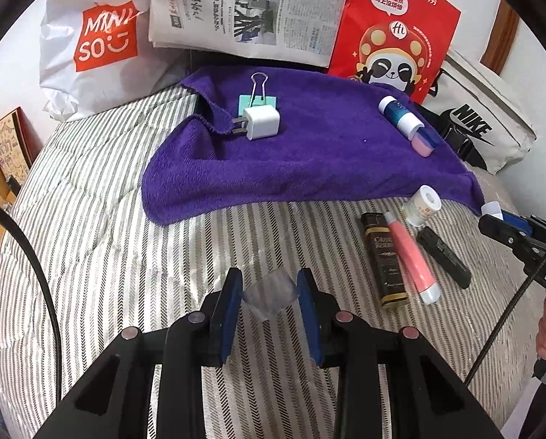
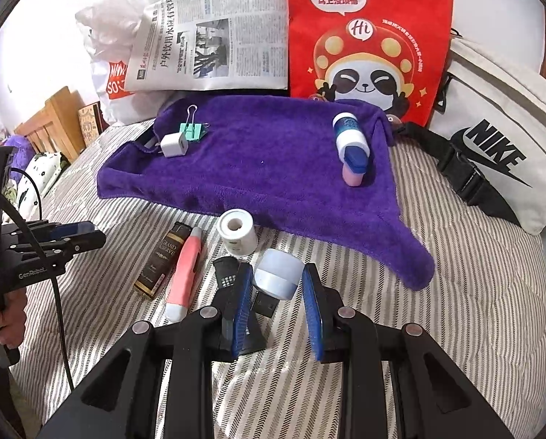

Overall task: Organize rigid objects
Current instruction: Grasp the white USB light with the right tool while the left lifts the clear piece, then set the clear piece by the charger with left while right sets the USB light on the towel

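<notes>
- Bed [image 2: 474, 311]: striped cover, carries everything. No tabletop here.
- Purple towel [image 2: 265, 168] lies across the far part of the bed and looks like the sorting zone. Charger [image 2: 170, 145] and binder clip [image 2: 192, 130] sit together at its far-left corner; blue-white bottle [image 2: 350, 135] and a pink-blue case [image 2: 354, 168] touch end to end at its right side.
- Unsorted row sits on bare stripes just short of the towel's near edge: dark lighter [image 2: 161, 263], pink tube [image 2: 183, 274], white spool [image 2: 236, 236], black stick [image 1: 444, 258]. Long axes run roughly toward the towel, side by side.
- Right gripper [image 2: 277, 285]: clamped on a pale round jar [image 2: 278, 272], lifted clear of the bed, above the black stick's near end. Towel lies straight ahead and slightly right; its open middle is the nearest free spot, I'd guess.
- Left gripper [image 1: 270, 292]: clamped on a small clear plastic piece [image 1: 269, 298], hard to identify. It hangs over bare stripes, towel straight ahead, row off to its right.
- Key relation: the right gripper is nearer the towel's near-right flap and the bottle group; the left one faces the towel's left half and the charger group.
- Likely next: each carries its item forward onto its own side, no crossing needed.
</notes>
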